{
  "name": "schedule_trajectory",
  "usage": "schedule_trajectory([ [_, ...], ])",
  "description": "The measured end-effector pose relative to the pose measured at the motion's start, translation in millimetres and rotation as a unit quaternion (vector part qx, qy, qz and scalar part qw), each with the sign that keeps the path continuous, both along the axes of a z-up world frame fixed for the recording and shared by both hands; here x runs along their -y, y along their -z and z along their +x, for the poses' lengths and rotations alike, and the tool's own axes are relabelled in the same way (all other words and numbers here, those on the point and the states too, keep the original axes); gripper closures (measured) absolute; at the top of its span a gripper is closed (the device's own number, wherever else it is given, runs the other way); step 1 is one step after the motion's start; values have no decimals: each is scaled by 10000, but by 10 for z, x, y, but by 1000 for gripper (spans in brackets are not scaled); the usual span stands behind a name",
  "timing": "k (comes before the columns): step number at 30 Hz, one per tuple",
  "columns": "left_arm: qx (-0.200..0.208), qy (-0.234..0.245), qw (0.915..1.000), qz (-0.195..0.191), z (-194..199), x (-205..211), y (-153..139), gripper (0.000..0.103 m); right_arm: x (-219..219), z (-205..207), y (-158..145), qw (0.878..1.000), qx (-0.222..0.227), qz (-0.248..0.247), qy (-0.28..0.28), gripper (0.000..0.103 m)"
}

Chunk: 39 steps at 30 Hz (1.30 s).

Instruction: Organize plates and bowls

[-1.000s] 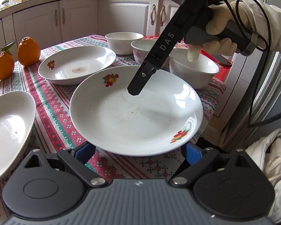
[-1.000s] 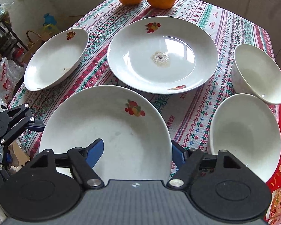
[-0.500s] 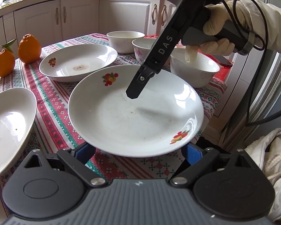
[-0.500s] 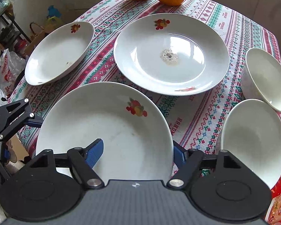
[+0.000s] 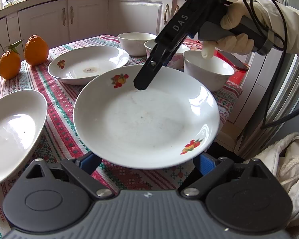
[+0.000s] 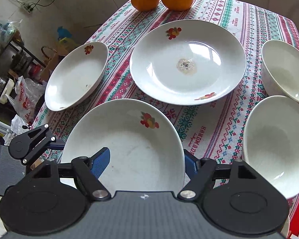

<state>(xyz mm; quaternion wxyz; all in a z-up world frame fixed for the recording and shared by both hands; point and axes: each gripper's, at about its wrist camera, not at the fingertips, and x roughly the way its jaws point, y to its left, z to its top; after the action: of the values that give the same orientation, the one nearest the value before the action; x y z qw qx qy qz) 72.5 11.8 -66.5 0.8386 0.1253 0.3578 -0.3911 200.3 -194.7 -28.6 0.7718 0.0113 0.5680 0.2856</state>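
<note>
The left gripper [image 5: 147, 162] sits with jaws wide beneath the near rim of the flowered plate [image 6: 125, 131], gripping nothing, likely as a guard should it tip. The right gripper [image 6: 145, 161] is closed on that plate's rim, one pad inside and one behind it (mostly hidden). It holds the plate seemingly clear of the tablecloth [image 6: 199, 131], just short of the larger plate [image 6: 187, 61], probably its stacking spot.
</note>
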Motion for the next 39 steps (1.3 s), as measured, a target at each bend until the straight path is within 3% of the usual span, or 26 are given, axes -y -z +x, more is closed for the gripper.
schedule_trajectory([
  [19,133,-334,9994,16,64,-303,-242,6,-360,143,-259,9993,265,107,-254,22],
  [29,166,-855,9962,-43,132,-681,-358,6,-882,392,-381,9966,425,150,-695,22],
  [39,242,-1459,9890,40,231,-1140,-421,6,-1551,721,-308,9918,405,247,-1185,22],
])
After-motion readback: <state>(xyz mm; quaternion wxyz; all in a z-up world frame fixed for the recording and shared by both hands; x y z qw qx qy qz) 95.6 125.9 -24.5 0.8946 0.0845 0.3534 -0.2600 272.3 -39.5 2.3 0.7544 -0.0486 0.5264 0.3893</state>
